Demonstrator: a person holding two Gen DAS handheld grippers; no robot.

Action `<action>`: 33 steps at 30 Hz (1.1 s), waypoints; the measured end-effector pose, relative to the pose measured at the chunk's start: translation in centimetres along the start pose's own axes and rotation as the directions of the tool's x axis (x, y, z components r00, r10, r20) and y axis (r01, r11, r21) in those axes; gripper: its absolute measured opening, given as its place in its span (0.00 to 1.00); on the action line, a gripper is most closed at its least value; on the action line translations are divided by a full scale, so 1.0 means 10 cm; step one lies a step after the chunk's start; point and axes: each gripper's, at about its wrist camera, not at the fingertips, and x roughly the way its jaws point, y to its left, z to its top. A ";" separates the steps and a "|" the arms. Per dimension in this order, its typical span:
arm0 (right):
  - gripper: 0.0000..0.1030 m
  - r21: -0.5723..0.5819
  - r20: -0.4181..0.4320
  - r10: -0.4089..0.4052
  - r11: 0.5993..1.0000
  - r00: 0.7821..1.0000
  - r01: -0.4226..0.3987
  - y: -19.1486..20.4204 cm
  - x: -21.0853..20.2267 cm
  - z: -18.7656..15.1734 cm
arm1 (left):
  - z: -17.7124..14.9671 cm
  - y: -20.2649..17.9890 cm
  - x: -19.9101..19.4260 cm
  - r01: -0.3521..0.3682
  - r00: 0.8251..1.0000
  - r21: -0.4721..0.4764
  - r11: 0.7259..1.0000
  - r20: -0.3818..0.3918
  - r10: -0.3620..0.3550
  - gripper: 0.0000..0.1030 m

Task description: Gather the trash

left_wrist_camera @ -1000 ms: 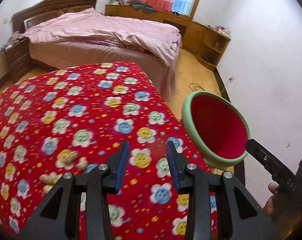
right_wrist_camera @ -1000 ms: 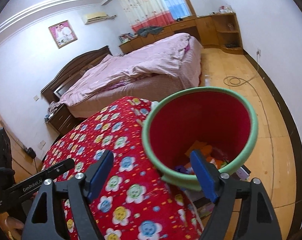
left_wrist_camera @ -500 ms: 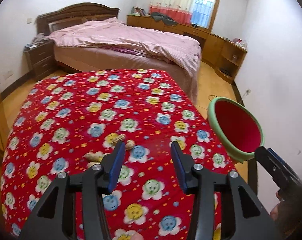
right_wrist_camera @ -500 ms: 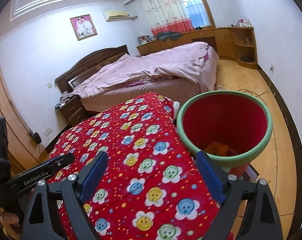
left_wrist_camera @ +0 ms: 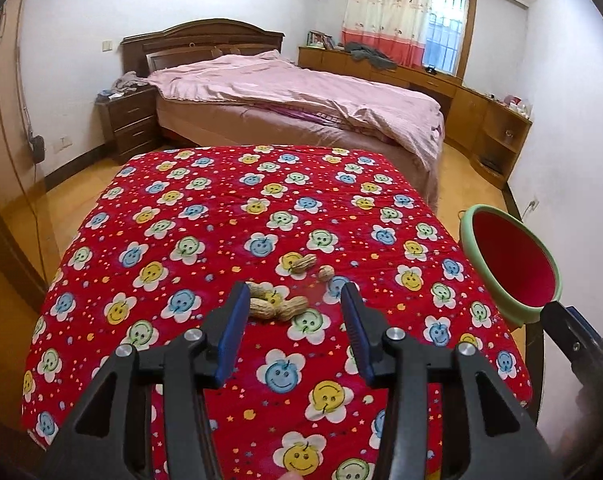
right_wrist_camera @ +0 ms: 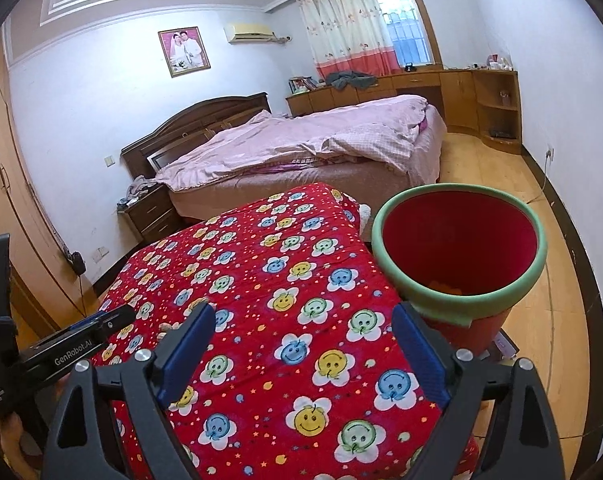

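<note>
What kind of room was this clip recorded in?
A home bedroom: a double bed with a wooden headboard, a nightstand beside it, and a curtained window.

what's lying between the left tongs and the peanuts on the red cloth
Nothing but bare red flowered cloth. The left wrist view shows the left tongs open and empty, with the nearest peanuts just beyond their tips.
</note>
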 end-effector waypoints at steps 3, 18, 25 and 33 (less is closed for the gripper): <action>0.89 -0.006 -0.002 0.006 1.000 1.000 -0.006 0.03 0.00 -0.02 | -0.01 0.01 -0.01 -0.007 1.000 -0.005 1.000 0.003 0.007 0.46; 0.89 -0.009 -0.005 0.009 1.000 1.000 -0.009 0.04 0.01 -0.03 | -0.02 0.01 -0.05 -0.022 1.000 -0.001 1.000 0.020 0.022 0.46; 0.89 -0.007 -0.005 0.009 1.000 1.000 -0.009 0.04 0.01 -0.04 | -0.02 0.02 -0.05 -0.027 0.999 -0.006 1.000 0.023 0.027 0.46; 0.89 -0.007 -0.005 0.008 1.000 1.000 -0.008 0.04 0.02 -0.04 | -0.02 0.04 -0.05 -0.027 0.999 -0.006 1.000 0.022 0.027 0.46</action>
